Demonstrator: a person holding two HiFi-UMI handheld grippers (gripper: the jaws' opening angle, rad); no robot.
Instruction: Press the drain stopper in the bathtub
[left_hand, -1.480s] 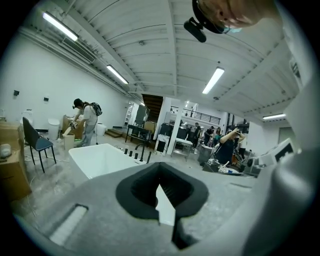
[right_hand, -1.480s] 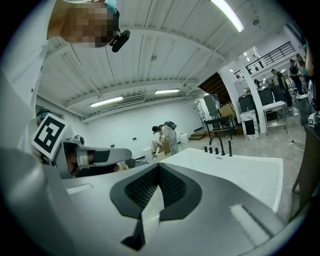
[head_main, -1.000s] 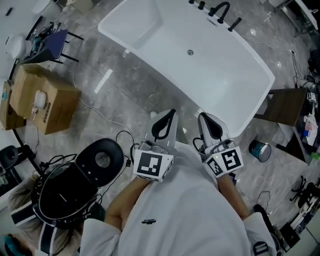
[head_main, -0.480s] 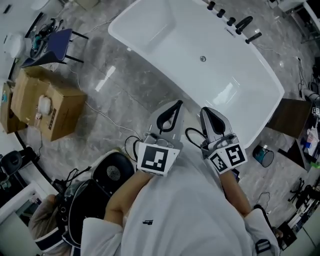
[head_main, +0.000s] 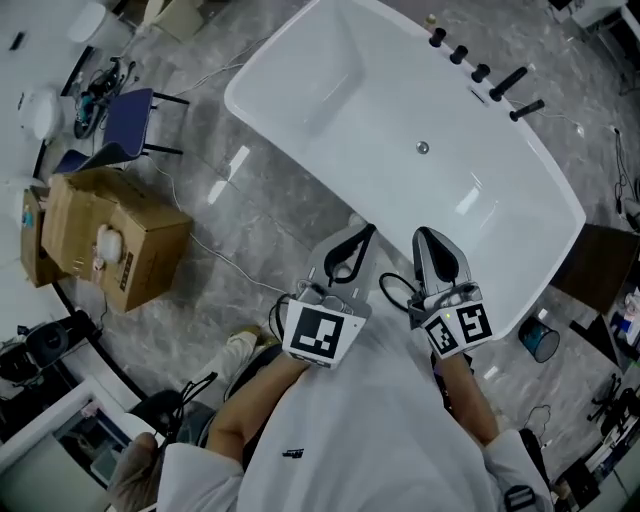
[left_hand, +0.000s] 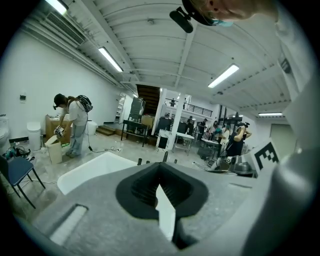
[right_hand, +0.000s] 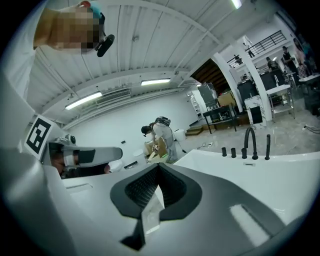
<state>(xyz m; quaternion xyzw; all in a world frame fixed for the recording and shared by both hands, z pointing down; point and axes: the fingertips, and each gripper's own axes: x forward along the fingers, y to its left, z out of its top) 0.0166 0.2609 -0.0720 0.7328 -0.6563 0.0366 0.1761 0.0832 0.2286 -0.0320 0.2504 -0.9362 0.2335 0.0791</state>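
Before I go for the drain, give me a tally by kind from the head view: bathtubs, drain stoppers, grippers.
bathtub: 1
drain stopper: 1
grippers: 2, the left gripper and the right gripper, both shut with nothing between the jaws
Total: 4

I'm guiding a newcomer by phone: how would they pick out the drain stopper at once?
Find the big white bathtub on the grey floor. On its bottom, below the black taps, sits the drain stopper: a small round grey disc, the only mark inside.
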